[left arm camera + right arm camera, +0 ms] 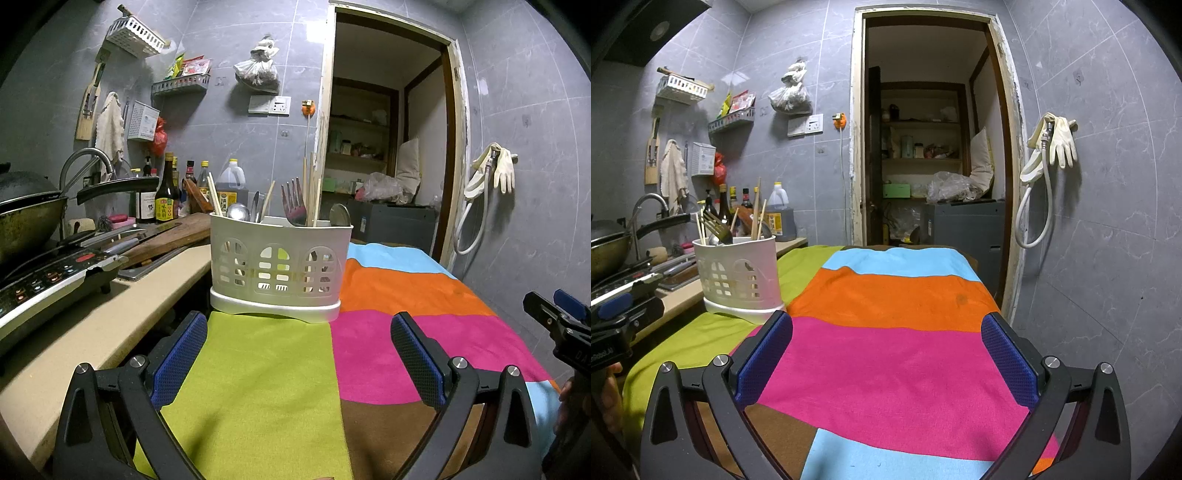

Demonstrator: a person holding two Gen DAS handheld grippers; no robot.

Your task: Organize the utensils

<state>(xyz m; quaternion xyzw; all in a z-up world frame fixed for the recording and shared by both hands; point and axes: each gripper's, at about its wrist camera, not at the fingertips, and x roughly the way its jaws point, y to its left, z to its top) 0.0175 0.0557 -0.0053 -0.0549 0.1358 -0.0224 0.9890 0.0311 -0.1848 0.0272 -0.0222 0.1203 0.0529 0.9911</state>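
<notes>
Both grippers idle over the cloth (886, 354), nothing held. L gripper (299, 339): jaws wide apart, empty, aimed at the caddy (280, 273) from just in front. R gripper (886, 343): jaws wide apart, empty, facing the pink/orange bands; caddy sits off to its left.

Caddy = white plastic, one, upright on its drip base, on the green part of the cloth, next to the counter (110, 317) edge. All utensils I can see are standing inside it, handles down.

Progress (judgement): looks at or near the end. No loose utensil on the cloth in either view. Unsure whether sorting by compartment is the goal; dividers not readable from here. Left compartment seems to hold spoons + chopsticks, middle the fork + chopsticks, right one round-headed piece.

Counts, L view:
- fork (294, 206): 1
- ladle/large spoon bowl (238, 212): 1
- narrower spoon (255, 206): 1
- round metal head at right end (339, 216): 1, type unclear
- chopsticks (216, 197): about 5–6 sticks, some overlap the door frame behind, so count is rough
- grippers: 2

Knives (122, 240) on the board on the counter: 2 or so, apart from the caddy; can't tell if they belong to the task.
</notes>
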